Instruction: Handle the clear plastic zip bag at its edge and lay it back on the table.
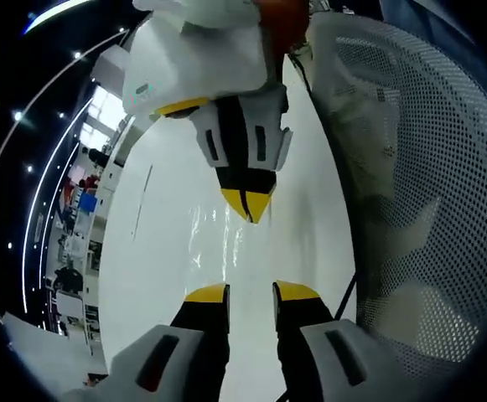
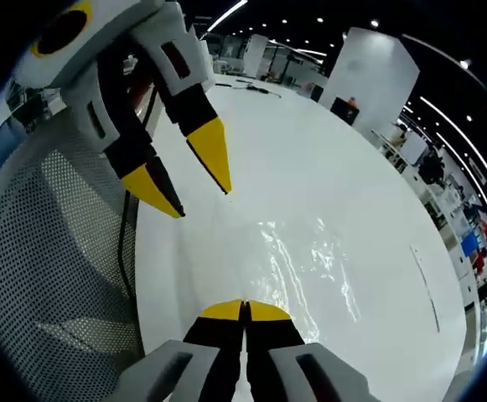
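Clear, glossy plastic with soft wrinkles and bright glints marks the zip bag (image 1: 226, 243), which lies flat on the white table (image 1: 159, 251) at the centre of the left gripper view; its outline is hard to trace against the white surface, and its zip edge cannot be made out. In that view the left gripper (image 1: 250, 293) rises from the bottom of the frame with its yellow-tipped jaws set apart, nothing between them, the bag just beyond the tips. The right gripper (image 1: 247, 205) comes down from the top centre of the same frame, its yellow tips drawn together into a single point over the far edge of the bag; whether plastic is pinched there I cannot tell. A white perforated mesh panel (image 1: 427, 209) takes up the right side of this frame, and shelves with coloured items sit small at the far left. The right gripper view gives the opposite angle: the right gripper (image 2: 245, 311) at bottom centre has its jaws closed to a thin seam, with the bag's (image 2: 310, 260) crinkled, reflective sheet spreading to the right of and beyond the tips. The left gripper (image 2: 189, 180) hangs in the upper left, jaws clearly spread, tips above the table. This view also shows a dark cable (image 2: 126, 243) along the table's left edge beside the mesh (image 2: 50, 251), and a white pillar (image 2: 369, 71) at upper right.
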